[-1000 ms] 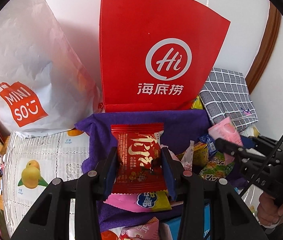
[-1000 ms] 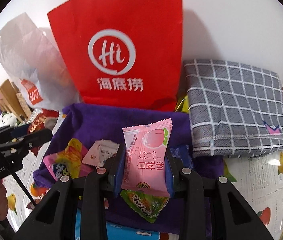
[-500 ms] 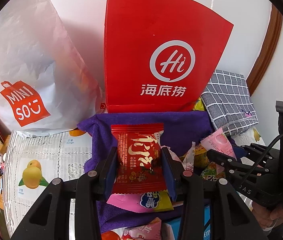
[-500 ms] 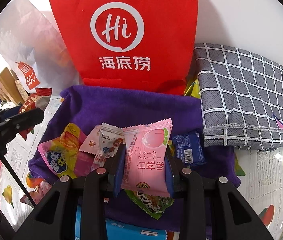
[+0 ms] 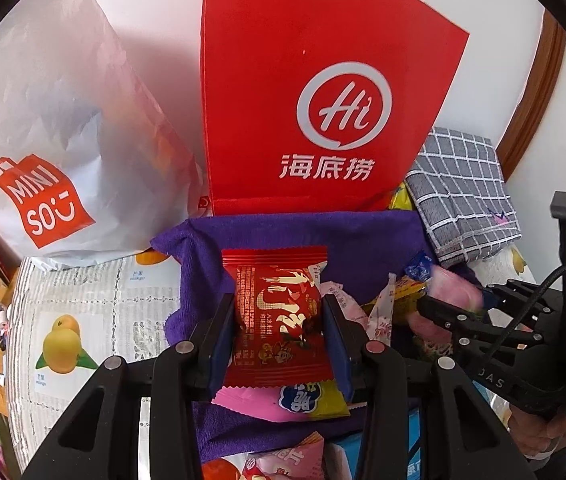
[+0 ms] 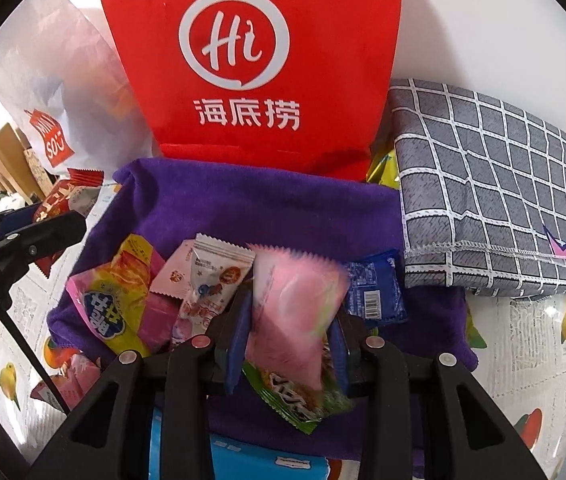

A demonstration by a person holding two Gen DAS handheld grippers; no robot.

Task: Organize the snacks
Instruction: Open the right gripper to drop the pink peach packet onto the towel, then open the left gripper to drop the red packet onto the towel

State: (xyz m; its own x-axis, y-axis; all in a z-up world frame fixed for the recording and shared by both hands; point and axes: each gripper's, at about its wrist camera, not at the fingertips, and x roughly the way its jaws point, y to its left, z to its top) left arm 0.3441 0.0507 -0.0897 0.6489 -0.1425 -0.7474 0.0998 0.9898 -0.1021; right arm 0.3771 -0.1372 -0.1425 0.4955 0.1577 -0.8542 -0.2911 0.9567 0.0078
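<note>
My left gripper (image 5: 279, 320) is shut on a red snack packet (image 5: 277, 316) and holds it above the purple cloth (image 5: 303, 232), in front of the red Hi paper bag (image 5: 323, 92). My right gripper (image 6: 289, 320) has its jaws a little apart around a pink peach snack packet (image 6: 295, 308), which is blurred and tilted between them, low over the snack pile on the purple cloth (image 6: 251, 208). The right gripper also shows at the right of the left wrist view (image 5: 455, 312). The left gripper shows at the left of the right wrist view (image 6: 43, 232).
A white Miniso bag (image 5: 51, 120) stands left of the red bag (image 6: 251, 60). A folded grey checked cloth (image 6: 491, 188) lies at the right. Loose packets lie on the purple cloth: yellow-pink (image 6: 115, 300), white (image 6: 215, 276), blue (image 6: 375, 288), green (image 6: 295, 396). A fruit-print tablecloth (image 5: 67, 320) covers the table.
My right gripper has dropped lower toward the snack pile and its jaws have opened a little; the pink packet is tilting and blurred. My left gripper still holds the red packet, almost unmoved.
</note>
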